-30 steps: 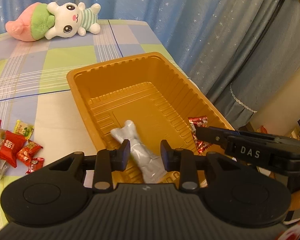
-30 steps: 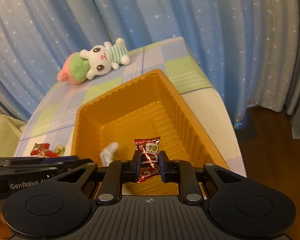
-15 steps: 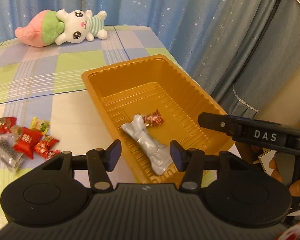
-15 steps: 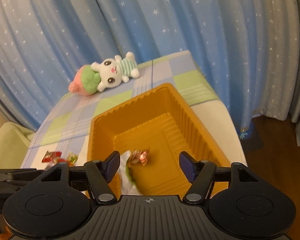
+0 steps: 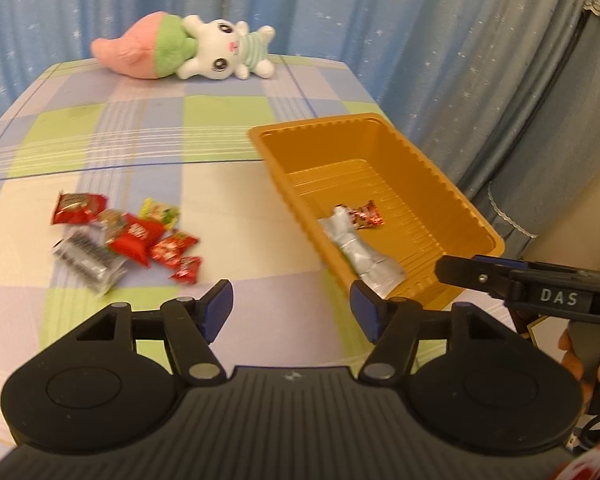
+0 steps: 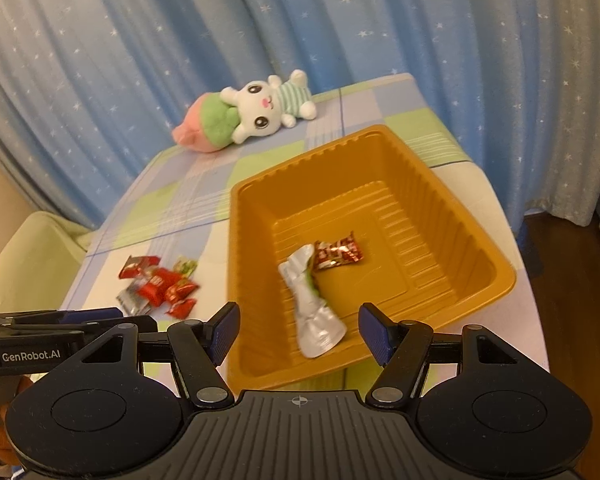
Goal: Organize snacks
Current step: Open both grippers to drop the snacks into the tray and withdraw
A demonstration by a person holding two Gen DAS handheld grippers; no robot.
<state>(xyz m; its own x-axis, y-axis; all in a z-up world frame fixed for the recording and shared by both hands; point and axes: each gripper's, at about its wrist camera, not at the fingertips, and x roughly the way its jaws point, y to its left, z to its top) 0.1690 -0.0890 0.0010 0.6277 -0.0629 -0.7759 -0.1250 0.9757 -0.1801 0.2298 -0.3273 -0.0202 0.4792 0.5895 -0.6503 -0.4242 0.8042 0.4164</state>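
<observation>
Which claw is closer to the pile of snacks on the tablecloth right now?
Left. The left claw hangs just short of the snack pile, jaws opening and empty. The right claw sits over the near end of the orange tray, farther off.

Domestic room, likely a bedroom or living room: star-printed blue curtains [image 6: 100, 60] behind the table, pastel checked tablecloth [image 5: 140, 128], plush rabbit toy [image 5: 188, 48] at the table's far edge, wooden floor [image 6: 572, 280].

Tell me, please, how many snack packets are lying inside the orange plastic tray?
2. A long crinkled silver foil packet lies near the front of the orange plastic tray; a small shiny red wrapped candy lies at its far end, seemingly touching it. Nothing else shows inside.
</observation>
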